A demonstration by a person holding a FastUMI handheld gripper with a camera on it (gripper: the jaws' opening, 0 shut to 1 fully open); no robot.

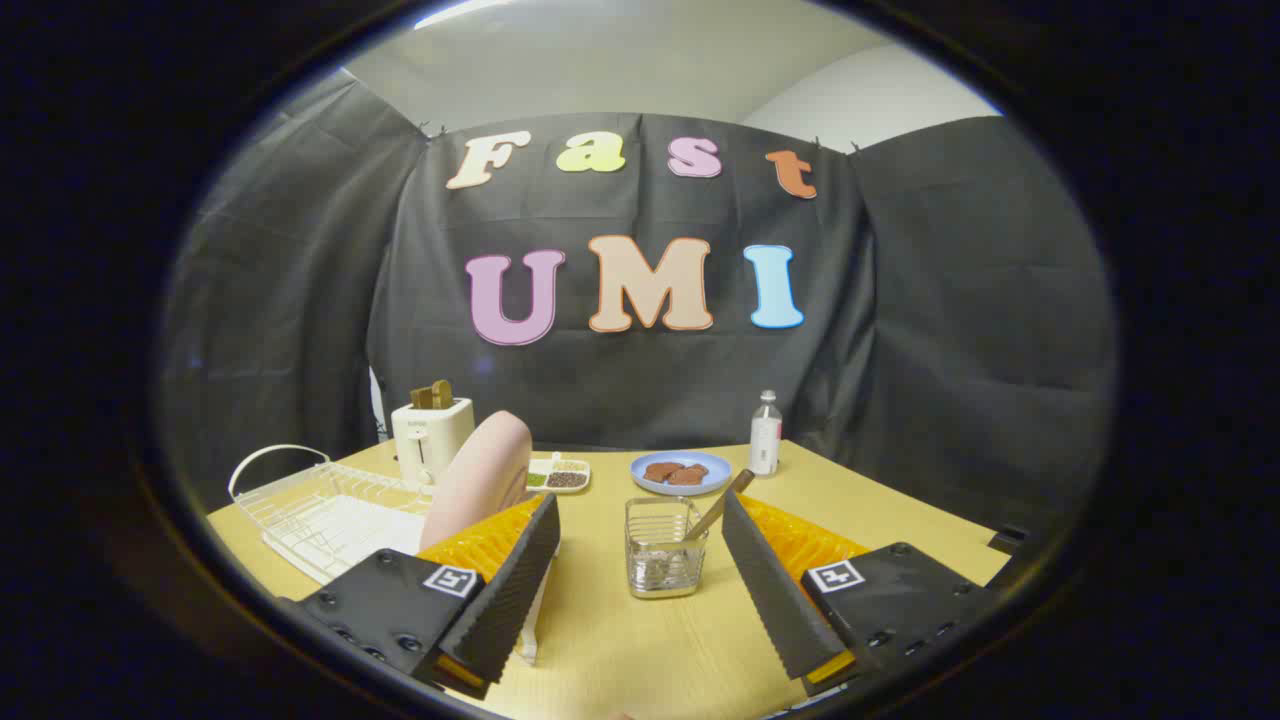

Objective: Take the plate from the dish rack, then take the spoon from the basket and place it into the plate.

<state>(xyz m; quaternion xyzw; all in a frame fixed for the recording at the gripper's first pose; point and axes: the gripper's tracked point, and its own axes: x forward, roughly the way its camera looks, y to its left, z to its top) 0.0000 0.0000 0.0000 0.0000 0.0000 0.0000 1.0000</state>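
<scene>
A pink plate stands on edge, tilted, just behind my left finger, which hides its lower part. A white support piece shows beneath that finger; I cannot tell if it bears the plate. The small wire basket stands on the table between and just ahead of my fingers. The spoon leans in it, its handle pointing up toward my right fingertip. My gripper is open, with nothing held between the fingers.
A white wire dish rack lies left of the plate on the yellow table. Beyond it stands a white toaster. Further back are a small tray of beans, a blue plate with brown cookies and a bottle.
</scene>
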